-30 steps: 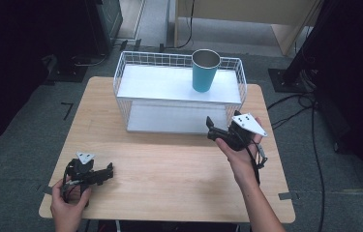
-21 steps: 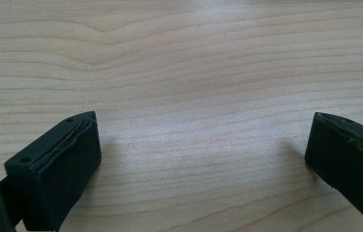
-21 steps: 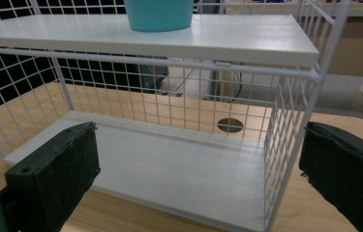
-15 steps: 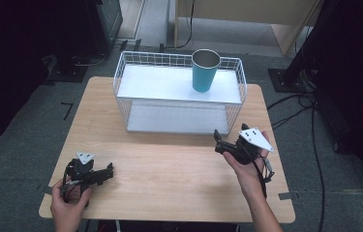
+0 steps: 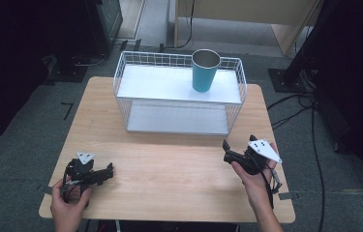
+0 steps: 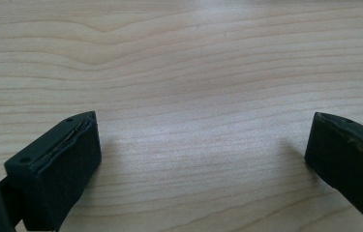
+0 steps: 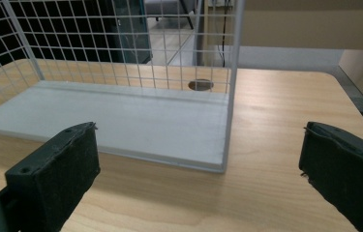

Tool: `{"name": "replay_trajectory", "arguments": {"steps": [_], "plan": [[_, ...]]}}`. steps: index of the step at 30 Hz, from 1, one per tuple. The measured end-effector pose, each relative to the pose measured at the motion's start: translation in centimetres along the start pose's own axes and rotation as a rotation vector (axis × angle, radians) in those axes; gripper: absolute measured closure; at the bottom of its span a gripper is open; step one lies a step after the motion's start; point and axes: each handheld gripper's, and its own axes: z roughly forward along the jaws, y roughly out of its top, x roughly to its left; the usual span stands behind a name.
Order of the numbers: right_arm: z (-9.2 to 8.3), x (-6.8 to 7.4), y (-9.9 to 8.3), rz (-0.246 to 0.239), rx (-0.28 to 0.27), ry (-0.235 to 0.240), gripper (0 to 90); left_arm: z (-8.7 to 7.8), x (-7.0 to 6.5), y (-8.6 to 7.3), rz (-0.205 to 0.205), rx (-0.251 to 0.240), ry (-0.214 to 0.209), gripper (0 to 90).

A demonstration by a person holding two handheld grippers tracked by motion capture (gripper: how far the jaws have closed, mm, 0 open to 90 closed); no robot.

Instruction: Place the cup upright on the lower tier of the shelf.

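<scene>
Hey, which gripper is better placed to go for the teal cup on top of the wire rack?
Probably the right gripper. It sits nearer the wire rack, on the side where the teal cup stands, jaws open and facing the rack. The left gripper lies low at the table's near corner, farther off.

No readable text, labels, brands or numbers anywhere: cup (image 5: pixel 204 70), wire rack (image 5: pixel 179 92), table (image 5: pixel 169 179) and both grippers are unmarked.

Bright overhead light, dark surroundings, soft shadows
</scene>
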Motion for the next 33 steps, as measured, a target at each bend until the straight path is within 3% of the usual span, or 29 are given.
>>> {"name": "replay_trajectory", "arguments": {"steps": [15, 33], "plan": [[-1.7, -2.8, -3.1, 0.046, 0.076, -0.05, 0.6, 0.0, 0.0, 0.0, -0.003, -0.003, 0.0, 0.0], [-3.6, -6.1, -6.3, 0.049, 0.17, -0.123, 0.0, 0.0, 0.0, 0.0, -0.001, -0.001, 0.0, 0.0]]}}
